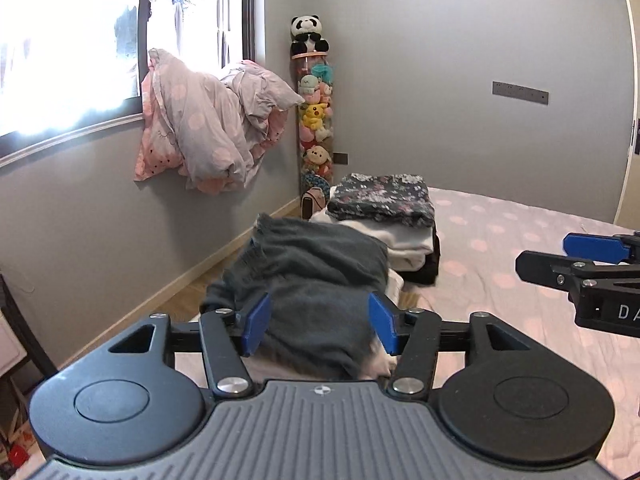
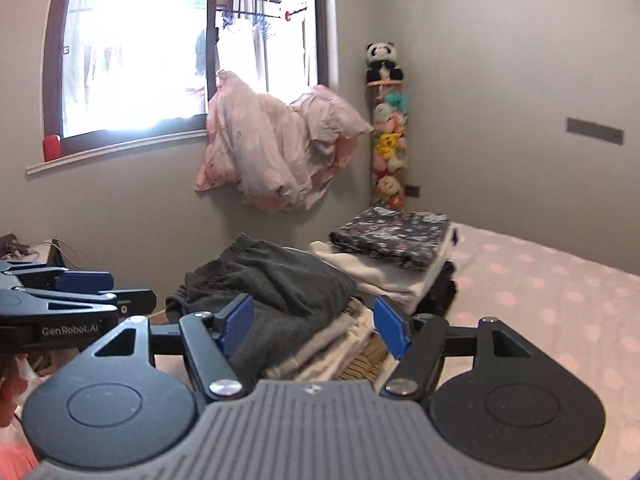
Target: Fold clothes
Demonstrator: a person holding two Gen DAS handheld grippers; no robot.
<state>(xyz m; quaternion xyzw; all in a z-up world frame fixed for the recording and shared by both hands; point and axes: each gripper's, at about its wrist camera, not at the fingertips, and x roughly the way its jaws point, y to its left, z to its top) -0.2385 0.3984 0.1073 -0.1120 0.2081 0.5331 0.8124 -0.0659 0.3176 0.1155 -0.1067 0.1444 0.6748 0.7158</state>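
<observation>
While both grippers hover above the near edge of the bed [image 1: 520, 240], neither one holds any cloth. Left gripper [image 1: 320, 322]: its two blue fingers [image 1: 256, 322] stand wide apart, and the dark grey garment [image 1: 312, 272] shows through the gap between them, beyond the pads and not pressed by them. Right gripper [image 2: 316, 328]: its fingers [image 2: 236, 326] are likewise spread, with nothing between the pads; through the gap appears the near pile of folded clothes [image 2: 340, 344], light and striped layers topped by the same dark grey garment, which lies loosely folded with its ribbed hem toward the far left. In the left wrist view the right gripper enters from the right edge, jaws apart; in the right wrist view the left gripper enters from the left edge, just beside the grey garment.

Farther along the bed, touching the near pile on its far right side, stands a second stack: a dark floral garment [image 1: 380, 198] on top, white folded pieces [image 1: 408, 240] below it, and a black layer at the bottom. The sheet, pale pink with round dots, spreads bare to the right.

Background: a pink dotted duvet [image 1: 204, 128] hangs over the window sill [image 2: 120, 146] on the left wall; a tall column of plush toys [image 1: 316, 120] fills the far corner, with a panda toy [image 1: 308, 34] on top. A red cup [image 2: 52, 147] stands on the sill.
</observation>
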